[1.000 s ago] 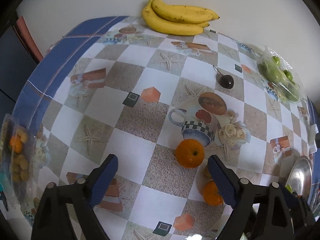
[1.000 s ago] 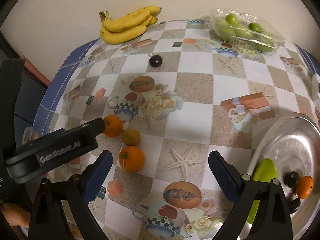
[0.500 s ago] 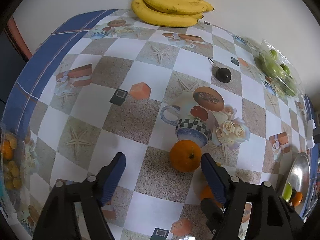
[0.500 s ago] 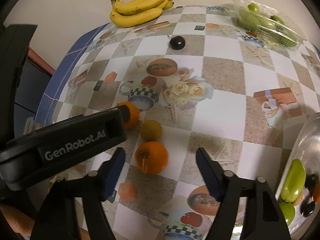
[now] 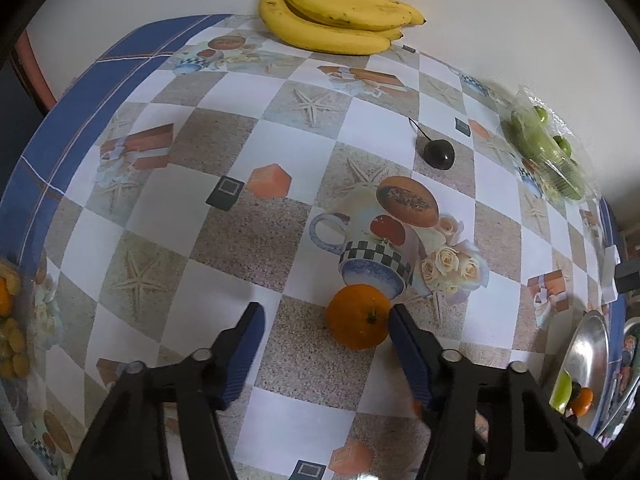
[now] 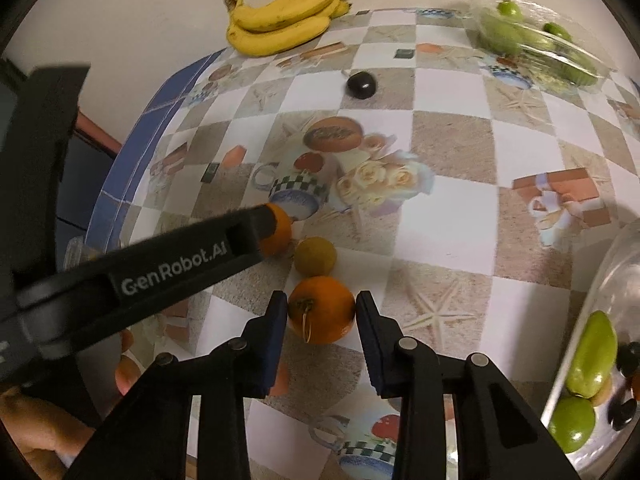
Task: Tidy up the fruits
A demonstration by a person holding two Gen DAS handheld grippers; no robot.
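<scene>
In the left wrist view an orange [image 5: 358, 316] lies on the patterned tablecloth between the fingers of my left gripper [image 5: 324, 322]. Its jaws are closing: the right finger [image 5: 404, 340] touches the orange, the left finger [image 5: 248, 336] still stands apart. In the right wrist view a second orange [image 6: 320, 308] sits between the pads of my right gripper [image 6: 321, 312], whose jaws are closing and press on both its sides. A small yellow-brown fruit [image 6: 315, 256] lies just beyond it. The left gripper's finger [image 6: 256, 226] covers part of the first orange [image 6: 280, 228].
Bananas [image 5: 336, 20] lie at the far edge by the wall. A dark stemmed fruit [image 5: 439, 154] sits mid-table. A clear tray of green fruits [image 6: 536, 40] is at the far right. A metal plate [image 6: 592, 300] at the right holds green and dark fruits.
Both grippers' jaws have narrowed. The right pads have come in onto the near orange. The left gripper has drawn closer, its right finger now against the other orange.
</scene>
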